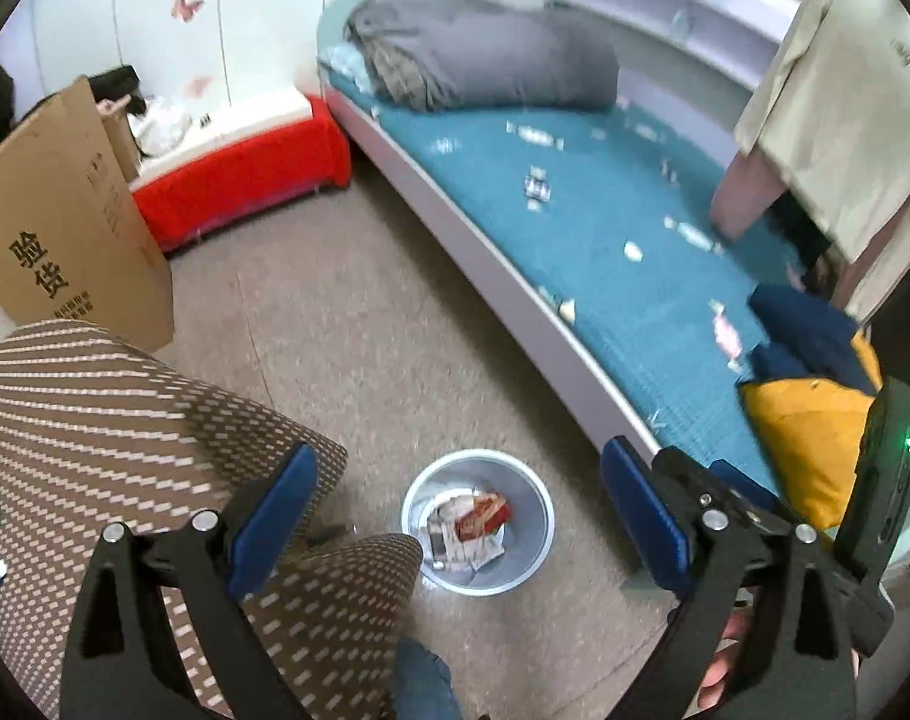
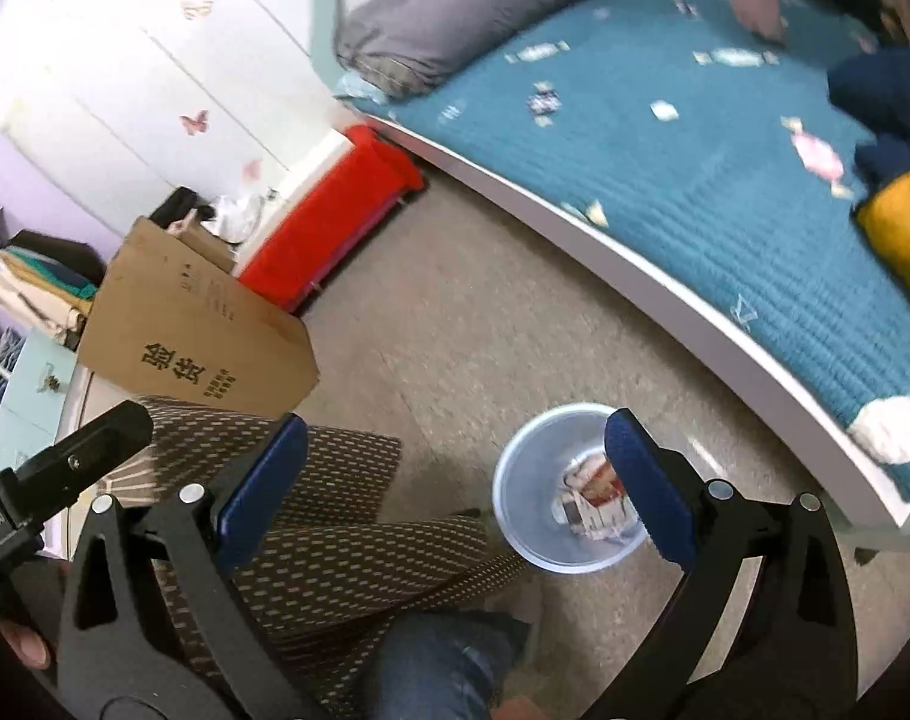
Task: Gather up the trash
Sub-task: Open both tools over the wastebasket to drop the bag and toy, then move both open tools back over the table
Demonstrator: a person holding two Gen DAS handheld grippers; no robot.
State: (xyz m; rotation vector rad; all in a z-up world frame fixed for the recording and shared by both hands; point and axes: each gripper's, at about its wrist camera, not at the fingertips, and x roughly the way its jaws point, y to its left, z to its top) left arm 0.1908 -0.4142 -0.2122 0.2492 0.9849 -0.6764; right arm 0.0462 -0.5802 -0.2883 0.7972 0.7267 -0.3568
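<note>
Bedroom floor with silver wastebin (image 1: 478, 521) half full; candy wrappers (image 1: 536, 185) scattered on teal bed (image 1: 605, 276). Left gripper (image 1: 455, 516), right gripper (image 2: 455, 486) spread, empty. Risk: thin wrappers slipping, missing bin.

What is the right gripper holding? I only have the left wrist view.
Observer: Nothing. The right gripper is open, with only floor showing between its fingers.
Operator: Any trash my view misses?
Observer: A white crumpled wad lies at the near edge of the bed, to the right of the bin.
Operator: What's at the far left?
Observer: Folded clothes stacked on shelves.
</note>
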